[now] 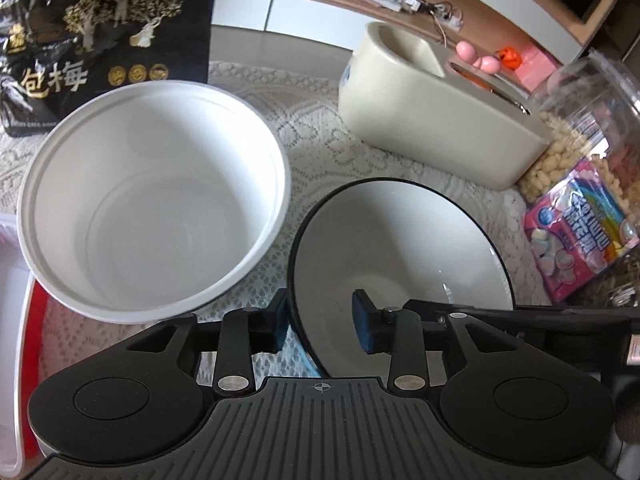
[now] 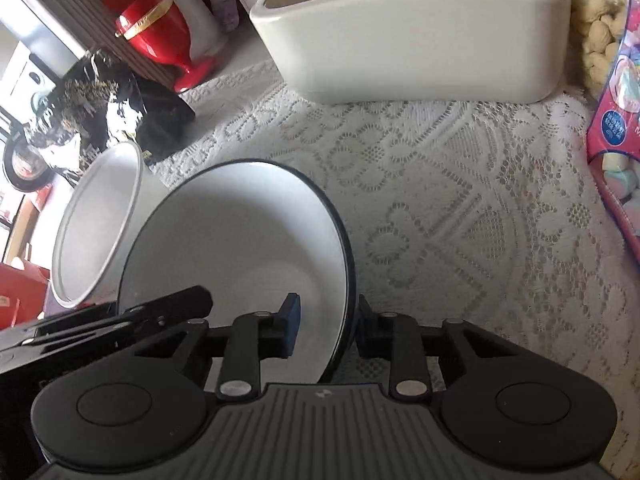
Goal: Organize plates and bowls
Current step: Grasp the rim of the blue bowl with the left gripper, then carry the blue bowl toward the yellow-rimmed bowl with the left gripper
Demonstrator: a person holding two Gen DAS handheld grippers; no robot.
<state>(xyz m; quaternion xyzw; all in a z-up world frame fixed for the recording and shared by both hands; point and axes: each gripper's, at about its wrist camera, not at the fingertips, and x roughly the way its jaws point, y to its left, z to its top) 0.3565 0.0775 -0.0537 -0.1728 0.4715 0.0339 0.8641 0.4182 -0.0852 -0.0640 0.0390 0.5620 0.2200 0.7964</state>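
Note:
A white bowl with a black rim point(image 1: 400, 248) hangs tilted over the lace cloth, to the right of a large plain white bowl point(image 1: 152, 200). My left gripper point(image 1: 320, 322) straddles its near rim: one pad lies by the outer wall, and the other stands clear inside, so the jaws are open. In the right wrist view the same black-rimmed bowl point(image 2: 240, 232) leans to the left, and my right gripper point(image 2: 326, 322) is shut on its right rim, one finger inside and one outside. The large white bowl point(image 2: 96, 224) stands behind it at the left.
A cream ceramic holder point(image 1: 432, 120) stands at the back. A black snack bag point(image 1: 104, 40) lies behind the large bowl. A clear jar of nuts point(image 1: 580, 128) and a pink sweets pack point(image 1: 580, 236) sit at the right. A red pot point(image 2: 156, 32) stands far left.

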